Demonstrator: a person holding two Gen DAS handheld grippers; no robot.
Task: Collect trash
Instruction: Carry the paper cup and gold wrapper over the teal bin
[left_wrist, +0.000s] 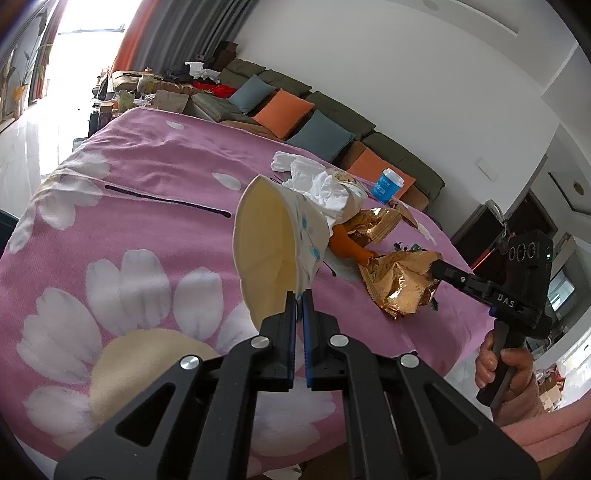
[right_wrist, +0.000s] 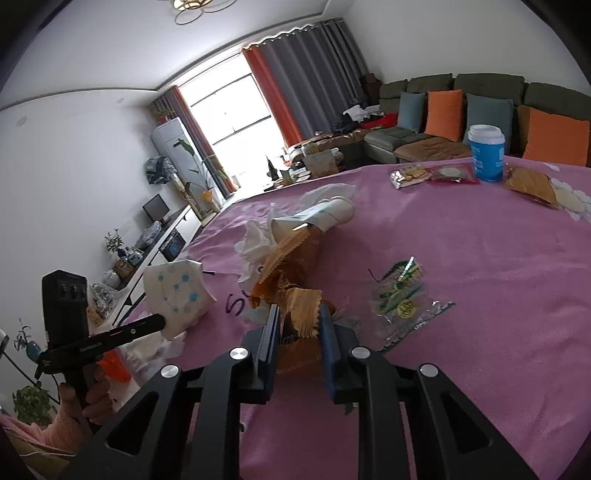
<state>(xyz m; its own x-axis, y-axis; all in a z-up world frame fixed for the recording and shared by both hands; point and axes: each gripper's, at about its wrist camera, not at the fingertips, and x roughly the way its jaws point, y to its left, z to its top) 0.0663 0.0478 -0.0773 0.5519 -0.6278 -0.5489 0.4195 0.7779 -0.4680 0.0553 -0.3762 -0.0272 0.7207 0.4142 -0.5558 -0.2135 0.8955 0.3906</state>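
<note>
My left gripper is shut on the rim of a crushed white paper cup with blue dots, held above the pink flowered cloth; the cup also shows in the right wrist view. My right gripper is shut on a crumpled gold foil wrapper, seen from the left wrist view with the right gripper at its edge. Behind lie white tissues, another paper cup and an orange scrap.
A clear green-printed wrapper lies right of my right gripper. A blue cup with a white lid and several snack packets sit at the table's far side. A sofa with cushions stands behind the table.
</note>
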